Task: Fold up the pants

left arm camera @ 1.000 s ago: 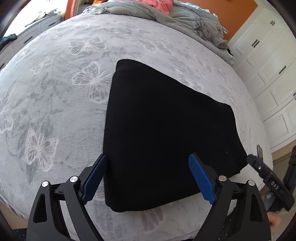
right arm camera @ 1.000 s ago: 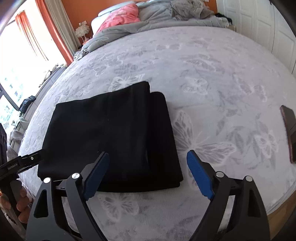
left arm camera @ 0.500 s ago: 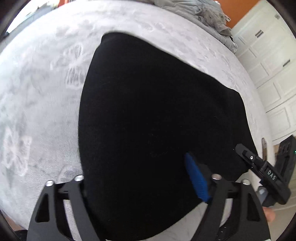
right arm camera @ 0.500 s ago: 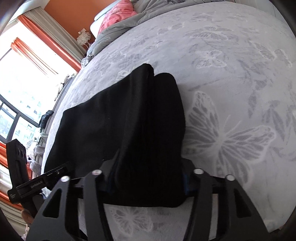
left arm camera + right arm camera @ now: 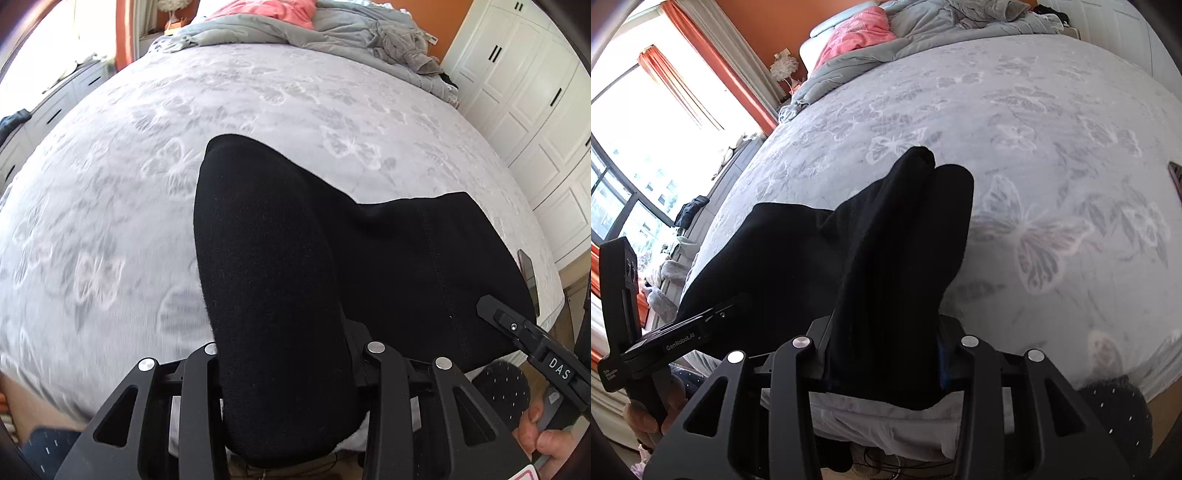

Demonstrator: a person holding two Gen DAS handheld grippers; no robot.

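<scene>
The black pants (image 5: 277, 258) lie folded on the grey butterfly bedspread (image 5: 110, 184), their near edge lifted off it. My left gripper (image 5: 286, 347) is closing, and a thick bunch of the left near corner fills the space between its jaws, hiding the pads. My right gripper (image 5: 882, 354) is closing too, pinching the right near corner of the pants (image 5: 886, 258); a blue pad (image 5: 942, 363) shows against the cloth. Each view catches the other tool at its edge: the right gripper (image 5: 535, 343) and the left gripper (image 5: 683, 332).
A dark phone (image 5: 528, 273) lies on the bed to the right of the pants. A rumpled grey duvet (image 5: 295, 29) and a pink pillow (image 5: 857, 29) are at the far end. White wardrobe doors (image 5: 535, 92) stand to the right, a bright window (image 5: 628, 147) to the left.
Both grippers, open over the near edge a second ago, dropped onto the pants, closed on the two near corners and raised them. The cloth now bunches up between the jaws.
</scene>
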